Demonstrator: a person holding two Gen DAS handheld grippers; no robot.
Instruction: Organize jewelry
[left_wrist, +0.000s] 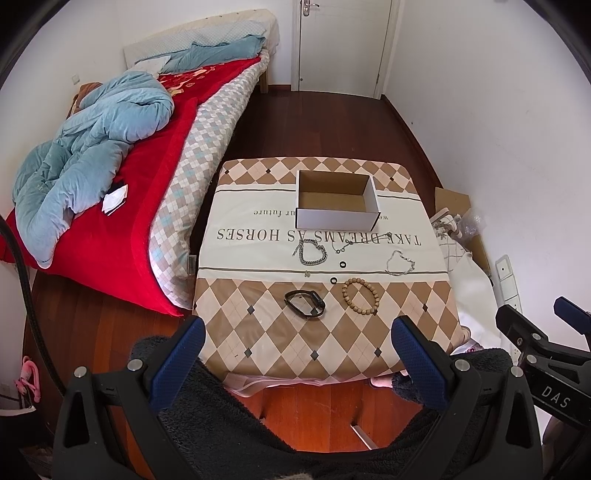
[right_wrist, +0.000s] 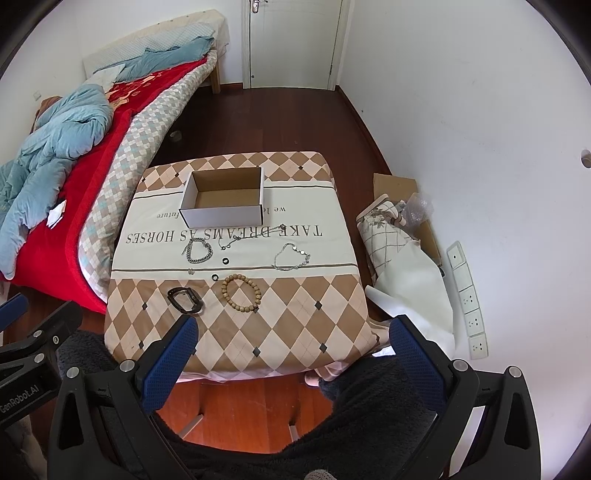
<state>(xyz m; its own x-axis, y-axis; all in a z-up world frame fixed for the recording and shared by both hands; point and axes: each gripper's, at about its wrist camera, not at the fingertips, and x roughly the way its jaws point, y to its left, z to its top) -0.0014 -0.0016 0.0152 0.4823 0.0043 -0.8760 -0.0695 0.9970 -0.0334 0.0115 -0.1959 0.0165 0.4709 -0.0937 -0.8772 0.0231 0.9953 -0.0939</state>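
Observation:
An open white cardboard box (left_wrist: 337, 219) (right_wrist: 223, 216) stands empty at the far middle of the cloth-covered table (left_wrist: 280, 343) (right_wrist: 295, 317). In front of it lie a wooden bead bracelet (left_wrist: 360, 296) (right_wrist: 241, 291), a black wristband (left_wrist: 305, 303) (right_wrist: 184, 300), a silver chain bracelet (left_wrist: 311, 252) (right_wrist: 198, 250), a thin necklace (left_wrist: 360, 240) (right_wrist: 255, 233), a silver disc bracelet (left_wrist: 400, 263) (right_wrist: 292, 255) and two small black rings (left_wrist: 343, 265) (right_wrist: 225, 260). My left gripper (left_wrist: 297, 341) and right gripper (right_wrist: 293, 341) are open and empty, held above the table's near edge.
A bed (left_wrist: 110, 206) (right_wrist: 55, 155) with a red blanket and blue quilt lies left of the table. Bags and flat cardboard (right_wrist: 402, 236) sit on the floor to the right by the white wall. A closed door (left_wrist: 341, 40) is at the far end.

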